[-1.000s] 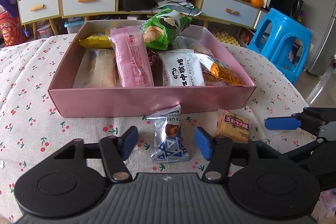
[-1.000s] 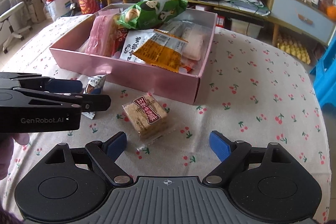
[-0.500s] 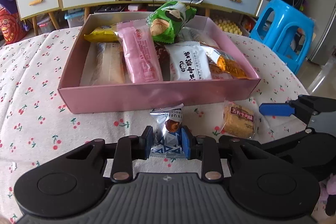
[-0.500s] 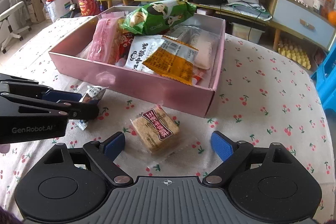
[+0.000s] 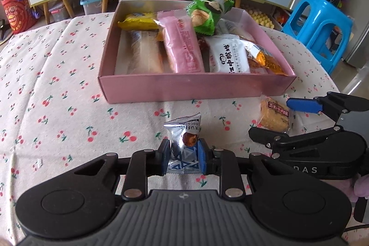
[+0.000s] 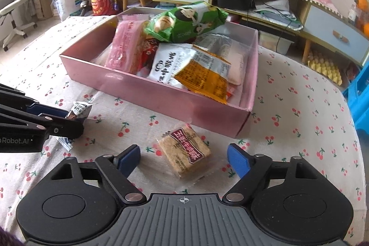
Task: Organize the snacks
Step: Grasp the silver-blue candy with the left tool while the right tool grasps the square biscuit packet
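Left gripper (image 5: 183, 157) fingers are clenching a silver chocolate packet (image 5: 183, 146), near the pink box (image 5: 196, 89). Right gripper (image 6: 183, 157) fingers are closing, not yet touching the biscuit packet (image 6: 184, 151) lying between them on the worktop (image 6: 299, 121). The box is holding assorted snacks, a green bag (image 6: 184, 22) topmost.

Left gripper (image 5: 183, 157) clamped, right gripper (image 6: 183, 156) closing.

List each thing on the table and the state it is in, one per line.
Left gripper: shut on the truffle packet.
Truffle packet: upright, clamped.
Right gripper: closing, pads astride the cracker packet, not touching.
Cracker packet: flat on tablecloth, sealed.
Pink box: lidless, holding snacks.
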Demonstrator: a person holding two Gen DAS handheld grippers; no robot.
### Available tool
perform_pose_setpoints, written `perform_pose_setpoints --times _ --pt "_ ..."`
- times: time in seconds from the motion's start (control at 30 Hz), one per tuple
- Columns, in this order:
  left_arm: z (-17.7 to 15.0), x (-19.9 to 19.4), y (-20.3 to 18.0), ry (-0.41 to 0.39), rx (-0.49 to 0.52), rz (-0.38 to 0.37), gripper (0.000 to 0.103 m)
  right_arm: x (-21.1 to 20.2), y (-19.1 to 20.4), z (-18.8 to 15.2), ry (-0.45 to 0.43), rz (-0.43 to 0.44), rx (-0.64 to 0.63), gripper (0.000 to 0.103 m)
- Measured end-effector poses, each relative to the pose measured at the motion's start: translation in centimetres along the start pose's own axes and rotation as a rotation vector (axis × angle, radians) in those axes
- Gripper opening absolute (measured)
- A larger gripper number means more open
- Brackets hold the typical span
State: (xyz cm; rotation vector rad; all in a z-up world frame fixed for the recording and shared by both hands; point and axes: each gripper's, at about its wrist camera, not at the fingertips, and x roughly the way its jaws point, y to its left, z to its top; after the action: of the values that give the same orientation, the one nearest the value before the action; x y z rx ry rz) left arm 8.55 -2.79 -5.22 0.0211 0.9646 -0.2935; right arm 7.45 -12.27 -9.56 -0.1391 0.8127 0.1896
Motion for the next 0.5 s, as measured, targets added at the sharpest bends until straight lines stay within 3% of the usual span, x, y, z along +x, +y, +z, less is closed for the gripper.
perform_pose_setpoints --times 0.1,0.23,0.4,0.43,0.5 --pt "0.0 -0.3 0.2 0.002 0.012 0.0 0.023 -0.2 0.4 0.1 -0.003 -0.009 -0.011 0.074" --pt "-0.1 -0.4 0.7 0.017 -0.003 -0.013 0.023 -0.5 0.7 0.1 0.002 -0.001 -0.012 0.053" --pt "0.0 -0.9 1.4 0.012 -0.025 -0.042 0.022 -0.8 1.2 0.4 0.014 0.015 -0.001 0.045" --pt "0.1 -1.1 1.5 0.007 -0.025 -0.048 0.022 -0.9 1.2 0.5 0.017 0.022 0.01 0.034" --pt "0.2 -1.4 1.9 0.002 -0.031 -0.057 0.022 -1.2 1.1 0.8 0.037 0.041 0.057 0.033"
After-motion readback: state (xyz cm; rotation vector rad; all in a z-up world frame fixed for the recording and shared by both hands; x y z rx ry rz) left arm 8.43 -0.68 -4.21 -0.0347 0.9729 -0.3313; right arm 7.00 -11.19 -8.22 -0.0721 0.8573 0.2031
